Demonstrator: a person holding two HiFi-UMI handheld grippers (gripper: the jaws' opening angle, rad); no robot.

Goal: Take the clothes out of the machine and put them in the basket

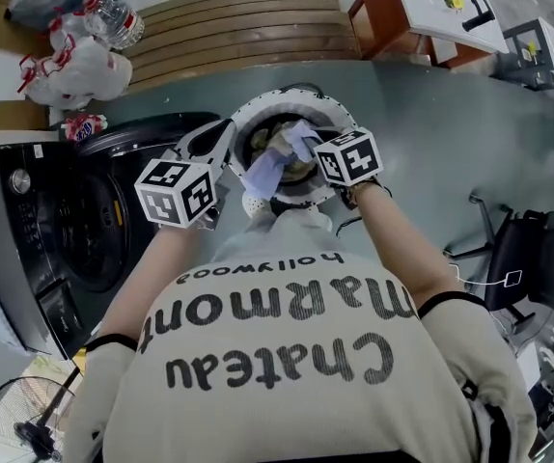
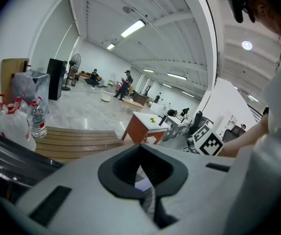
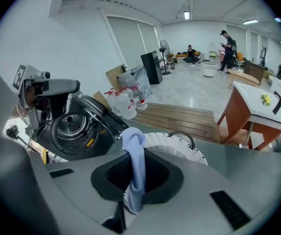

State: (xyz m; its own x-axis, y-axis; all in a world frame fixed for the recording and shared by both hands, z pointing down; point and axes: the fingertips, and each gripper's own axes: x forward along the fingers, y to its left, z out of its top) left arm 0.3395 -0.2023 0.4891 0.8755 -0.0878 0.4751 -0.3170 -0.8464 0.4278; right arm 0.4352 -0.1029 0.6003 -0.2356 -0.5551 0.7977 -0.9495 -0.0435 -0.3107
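1. Nearest to the head view is the person's shirt [image 1: 287, 355]. Both forearms reach forward from it toward the white basket [image 1: 258, 109].
2. The right gripper [image 3: 131, 199] has its jaws closed tightly on a pale blue cloth [image 3: 134, 155]. The cloth stands up out of the jaws and folds over, and in the head view it hangs over the opening of the basket. I judge that it is held high and pinched at one edge so that the rest can fall inside the rim.
3. The left gripper [image 2: 148, 195] is at the near left rim of the basket. Its jaws are almost together and leave only a thin slit. A little pale cloth shows through the slit, but I think it lies beyond the jaws and is not pinched.
4. The basket already holds some clothes [image 1: 282, 143], a beige and grey heap.
5. The machine [image 1: 74, 220] stands to the left of the basket, with its door [image 3: 101, 114] swung open toward the basket. Its drum [image 3: 72, 129] looks empty, although the deeper part is dark.
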